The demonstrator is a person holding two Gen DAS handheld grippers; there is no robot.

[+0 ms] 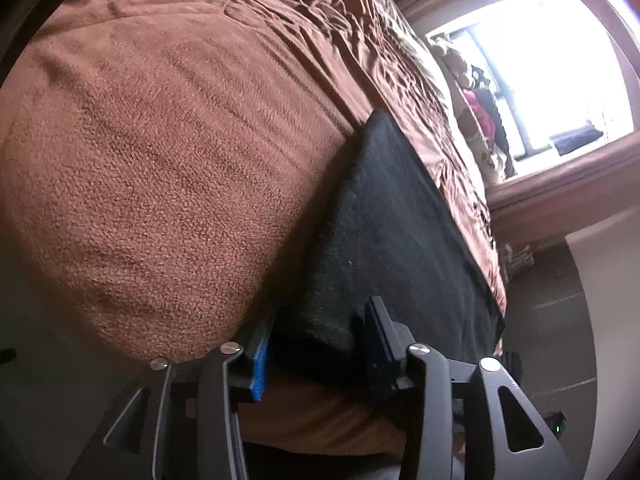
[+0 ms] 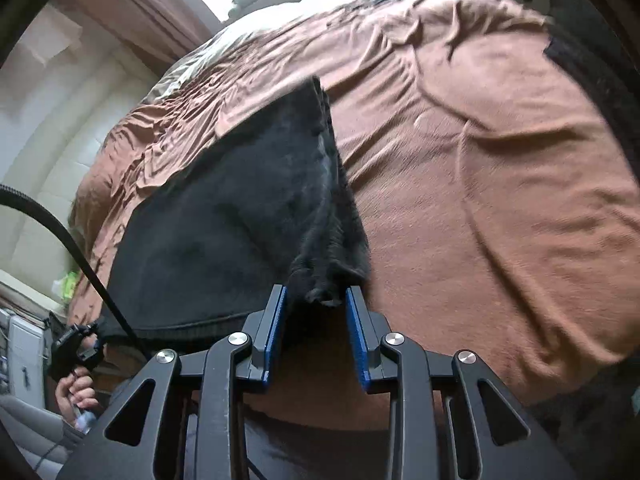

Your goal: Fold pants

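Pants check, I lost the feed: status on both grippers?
Left gripper open over black pants. Right gripper shut on bunched pants edge, lifted. Brown blanket underneath, nothing blocking.

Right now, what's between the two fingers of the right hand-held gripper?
In the right wrist view, a bunched edge of the black pants sits between the right hand-held gripper fingers, lifted off the brown blanket.

Daylight floods in from a window (image 1: 552, 76), which is blown out to white glare in both views. The bed (image 1: 160, 160) is evenly lit, dimmer toward its near edge. Heavy fisheye bending and dark vignetting ring both pictures; the right wrist view is slightly motion-blurred.
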